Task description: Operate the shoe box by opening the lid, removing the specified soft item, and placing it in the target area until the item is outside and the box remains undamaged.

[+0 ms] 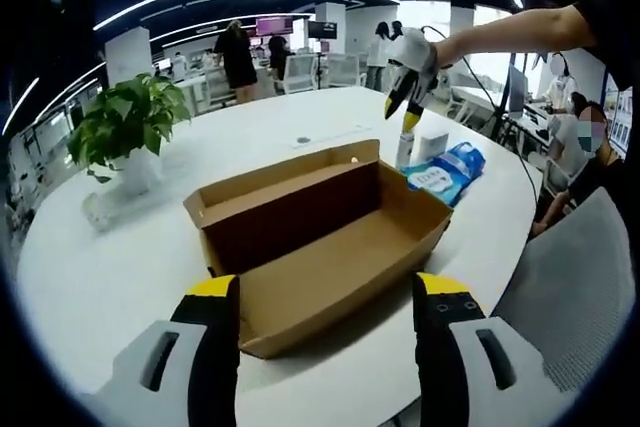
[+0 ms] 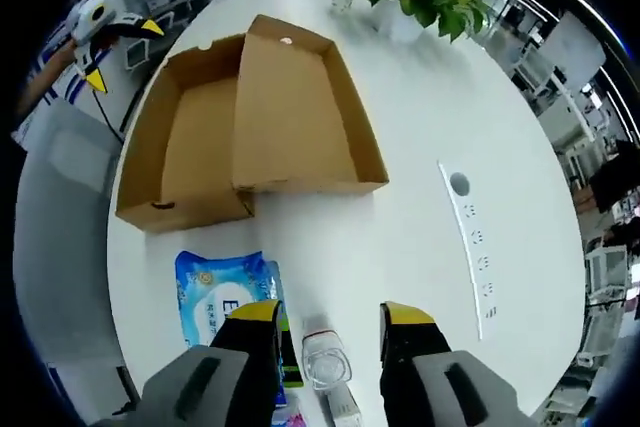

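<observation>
Open box on white table, both grippers held clear of it.

Table (image 1: 90,287) is round, white, w/ box (image 1: 330,247) near its middle: lid is folded back flat, inside looks bare cardboard. Potted plant (image 1: 125,132) is set far left of box in left gripper view. Blue wipes pack (image 2: 225,292) lies flat on table just outside box's short end, w/ a clear bottle (image 2: 325,362) beside it. Left gripper (image 1: 325,332) is held at box's near long side, jaws apart, nothing between. Right gripper (image 2: 328,332) is raised over pack & bottle, jaws apart, not closed on either.
</observation>
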Demonstrator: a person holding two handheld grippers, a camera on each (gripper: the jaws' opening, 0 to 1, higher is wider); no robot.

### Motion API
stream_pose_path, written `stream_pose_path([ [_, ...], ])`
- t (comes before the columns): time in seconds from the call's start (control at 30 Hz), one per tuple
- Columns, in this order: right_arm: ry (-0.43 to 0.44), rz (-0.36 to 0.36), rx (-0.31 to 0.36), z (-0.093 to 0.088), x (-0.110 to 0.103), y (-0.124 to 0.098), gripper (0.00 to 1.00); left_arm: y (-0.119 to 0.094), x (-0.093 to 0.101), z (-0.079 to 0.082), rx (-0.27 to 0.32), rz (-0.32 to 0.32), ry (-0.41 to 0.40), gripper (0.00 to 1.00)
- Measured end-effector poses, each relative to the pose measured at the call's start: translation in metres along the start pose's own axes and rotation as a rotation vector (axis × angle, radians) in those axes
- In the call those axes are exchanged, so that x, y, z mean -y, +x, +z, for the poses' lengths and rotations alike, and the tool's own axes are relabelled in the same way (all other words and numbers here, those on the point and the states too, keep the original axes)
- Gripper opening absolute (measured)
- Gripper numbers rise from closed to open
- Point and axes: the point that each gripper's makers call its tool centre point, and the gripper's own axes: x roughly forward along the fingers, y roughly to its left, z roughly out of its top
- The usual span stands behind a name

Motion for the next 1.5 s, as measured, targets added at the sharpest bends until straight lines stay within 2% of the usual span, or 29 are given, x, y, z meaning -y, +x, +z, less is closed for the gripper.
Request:
stream_pose_path([
  [0.3,0.200,-0.029,0.128,0.027,0.006,-0.006,0.36,0.004,-0.017,0.000,0.018,0.028,-0.045,0.64],
  [0.47,0.302,-0.038,0.190,0.039,0.007,-0.008,0.36,0.007,-0.026,-0.002,0.009,0.059,-0.060,0.58],
  [0.6,0.397,-0.039,0.242,0.048,0.012,-0.006,0.36,0.010,-0.034,-0.007,-0.003,0.092,-0.076,0.53],
  [0.8,0.484,-0.049,0.285,0.060,0.017,0.000,0.35,0.017,-0.052,-0.019,-0.023,0.145,-0.112,0.44],
  [1.07,0.623,-0.065,0.315,0.067,0.023,0.011,0.32,0.016,-0.071,-0.036,-0.056,0.226,-0.182,0.35],
  [1.33,0.707,-0.099,0.296,0.064,0.026,0.028,0.29,0.013,-0.074,-0.055,-0.096,0.268,-0.252,0.23],
  [1.5,0.747,-0.122,0.294,0.066,0.025,0.037,0.27,0.014,-0.073,-0.061,-0.097,0.260,-0.289,0.16],
])
